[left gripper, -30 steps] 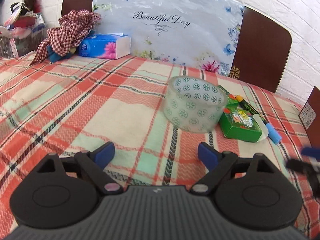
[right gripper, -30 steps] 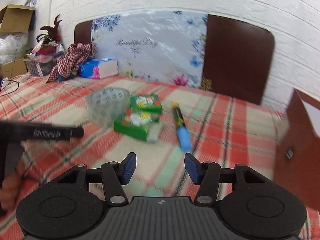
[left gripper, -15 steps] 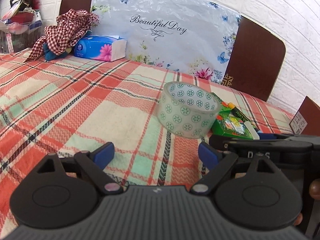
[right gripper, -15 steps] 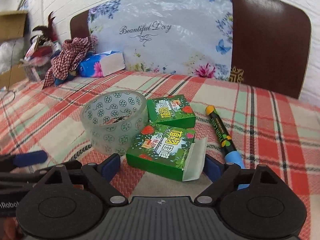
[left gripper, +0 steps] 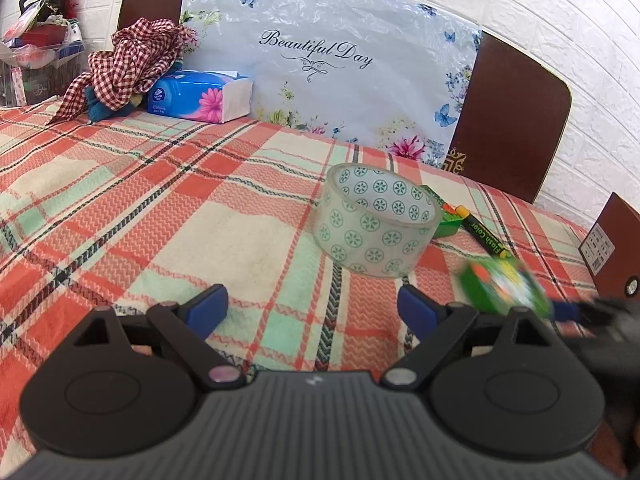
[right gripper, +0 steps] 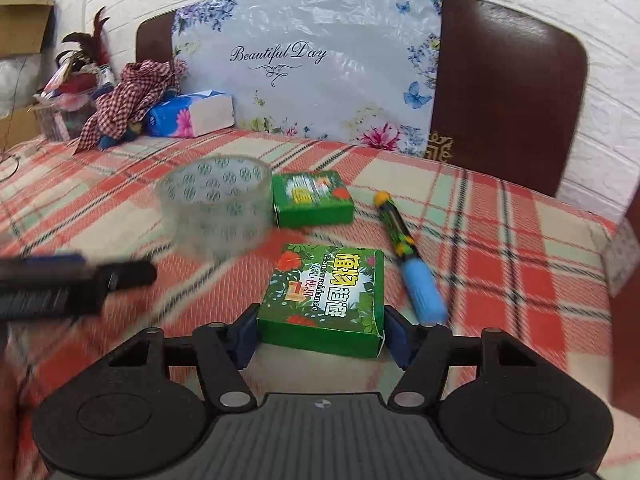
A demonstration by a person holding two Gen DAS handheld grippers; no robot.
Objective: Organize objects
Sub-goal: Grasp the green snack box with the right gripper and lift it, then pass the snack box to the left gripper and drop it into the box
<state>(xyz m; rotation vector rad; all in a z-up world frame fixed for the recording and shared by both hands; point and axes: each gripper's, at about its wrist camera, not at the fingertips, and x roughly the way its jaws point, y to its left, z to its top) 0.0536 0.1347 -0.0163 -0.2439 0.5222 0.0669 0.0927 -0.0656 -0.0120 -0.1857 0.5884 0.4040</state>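
My right gripper (right gripper: 320, 338) is shut on a green box (right gripper: 326, 296) and holds it above the plaid cloth; the box shows blurred in the left wrist view (left gripper: 502, 284). A second green box (right gripper: 312, 198) lies beside a patterned tape roll (right gripper: 216, 204), which also shows in the left wrist view (left gripper: 376, 220). A marker with a blue cap (right gripper: 408, 256) lies right of the boxes. My left gripper (left gripper: 312, 306) is open and empty, just short of the tape roll.
A blue tissue box (left gripper: 200, 96) and a checked cloth (left gripper: 128, 64) lie at the back left by the headboard (left gripper: 512, 120). A brown box (left gripper: 612, 248) stands at the right edge. A cluttered basket (left gripper: 36, 52) sits far left.
My right gripper closed on the nearer green box and lifted it off the cloth. My left gripper stayed open and shifted slightly.
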